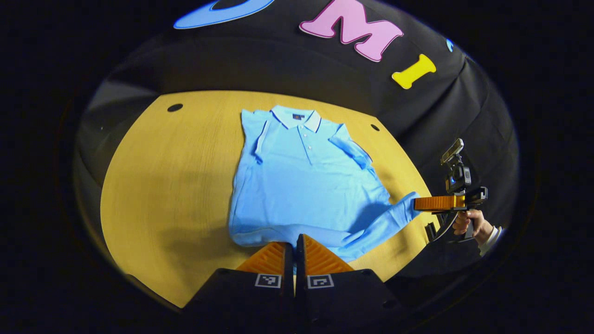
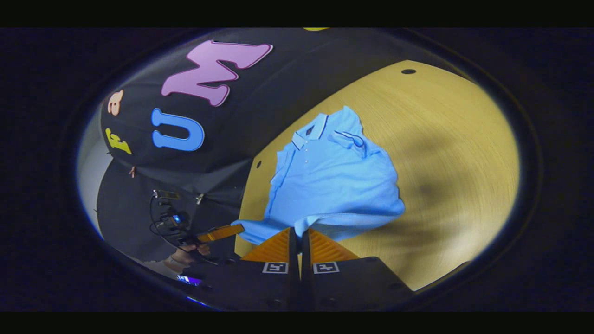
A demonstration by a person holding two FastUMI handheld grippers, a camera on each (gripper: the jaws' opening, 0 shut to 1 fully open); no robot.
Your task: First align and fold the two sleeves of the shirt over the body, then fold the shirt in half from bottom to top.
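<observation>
Both grippers (image 1: 294, 242) (image 2: 297, 237) clamp shirt (image 1: 301, 181) hem — on table (image 1: 162, 185).

A wooden table (image 1: 162, 195) carries a light-blue polo shirt (image 1: 301, 185), seemingly lying flat.

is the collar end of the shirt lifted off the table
No: the collar lies flat on the table; the bottom hem is being gripped.

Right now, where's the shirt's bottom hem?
In the left gripper view the hem lies at the near table edge, pinched by the left tool; its right corner is pulled off-table by the right tool.
</observation>
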